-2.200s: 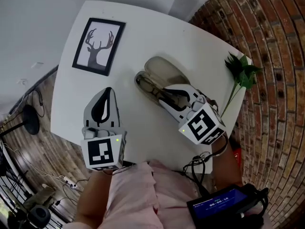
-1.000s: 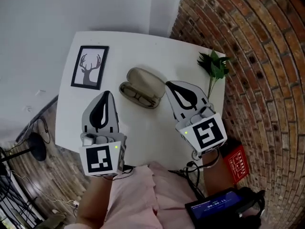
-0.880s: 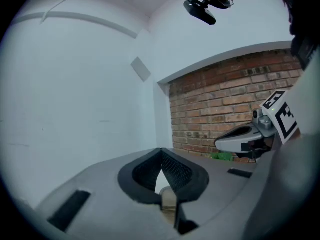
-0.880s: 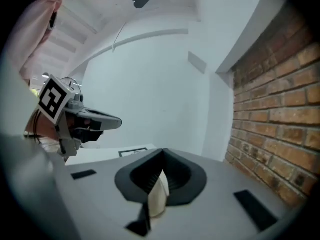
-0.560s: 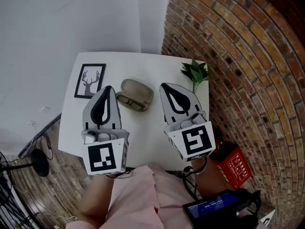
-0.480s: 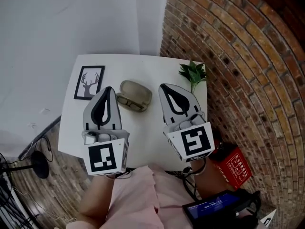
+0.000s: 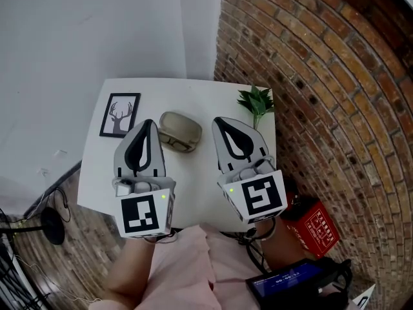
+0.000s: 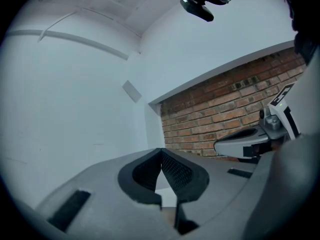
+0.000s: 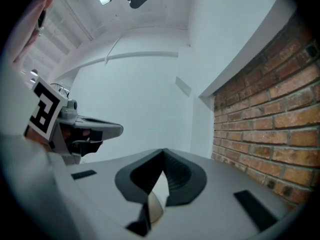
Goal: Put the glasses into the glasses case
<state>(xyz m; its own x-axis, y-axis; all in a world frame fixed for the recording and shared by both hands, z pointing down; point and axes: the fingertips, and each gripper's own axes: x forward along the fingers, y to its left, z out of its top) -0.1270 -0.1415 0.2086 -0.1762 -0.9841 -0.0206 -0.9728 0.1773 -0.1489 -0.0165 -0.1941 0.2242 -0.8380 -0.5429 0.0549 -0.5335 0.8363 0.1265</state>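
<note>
1. nearest in the head view is the person's pale pink garment (image 7: 184, 263). right of it are a dark device with a lit blue screen (image 7: 290, 279) and a red box with white print (image 7: 315, 227).
2. just beyond, the grey plastic left tongs (image 7: 147, 123) and the grey plastic right tongs (image 7: 216, 120) are held side by side, well apart, over the near half of the white square bench (image 7: 193, 179). each carries a white marker cube (image 7: 143, 215) with a black square pattern at its near end.
3. the left tongs are closed: in the left gripper view the black ribbed pads meet at the tips with nothing between them.
4. the right tongs are closed too: in the right gripper view the pad tips touch and grip nothing.
5. past the tips and between them, the olive-beige hard-shell glasses case (image 7: 179, 129) lies open on the bench, touching neither tongs. the dark-rimmed glasses (image 7: 174, 142) sit in its nearer half.
6. left of the case lies a black-framed deer picture (image 7: 120, 115). a green leafy sprig (image 7: 256, 100) rests at the bench's far right corner.
7. farthest, a plain white wall (image 7: 97, 31) meets a red brick wall (image 7: 322, 76).
</note>
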